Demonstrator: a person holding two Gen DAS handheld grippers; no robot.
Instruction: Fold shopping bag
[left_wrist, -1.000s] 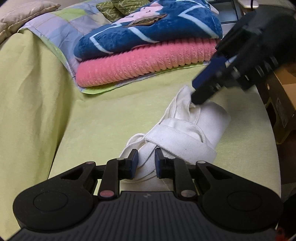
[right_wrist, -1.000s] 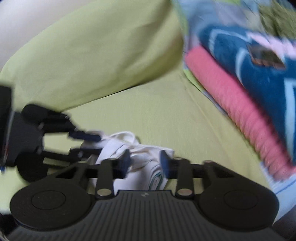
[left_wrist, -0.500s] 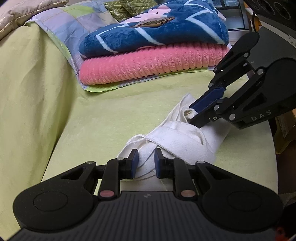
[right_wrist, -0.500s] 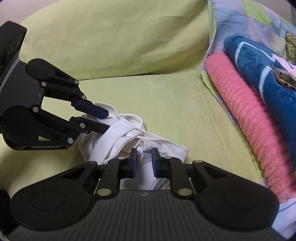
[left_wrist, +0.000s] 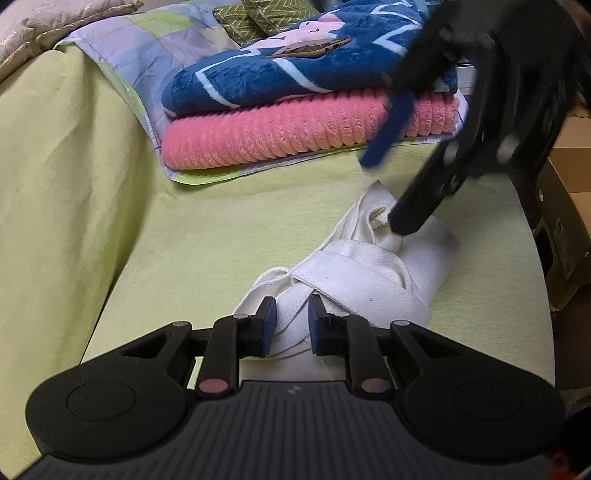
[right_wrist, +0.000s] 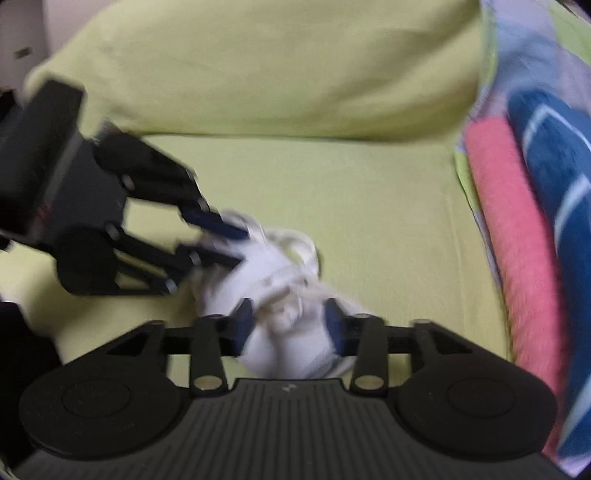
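left claw (left_wrist: 289, 325) sits nearest in its own view, its blue pads pressed against the near end of the rolled white shopping bag (left_wrist: 373, 273), fingers close together and clamped on the cloth. the bag lies bundled on the yellow-green couch seat (left_wrist: 221, 236), a wide handle strap crossing over its middle. at the bag's far end the right claw (left_wrist: 384, 188) comes down from the upper right, blurred; its fingers stand well apart, the dark lower one touching a bunched fold of the bag, the blue-padded upper one lifted clear of it.

from the right wrist view the right claw (right_wrist: 290, 325) shows its pads spread wide on either side of the bag (right_wrist: 284, 295), not closed on it, though blur makes contact hard to judge. this view alone shows the left claw (right_wrist: 225, 243) from the side, gripping the bag's other end, and the couch backrest (right_wrist: 277, 74) behind.

farther back, a pink ribbed blanket (left_wrist: 306, 133) lies under a blue patterned blanket (left_wrist: 280, 77). only the left view shows a cardboard box (left_wrist: 565, 221) beside the couch.
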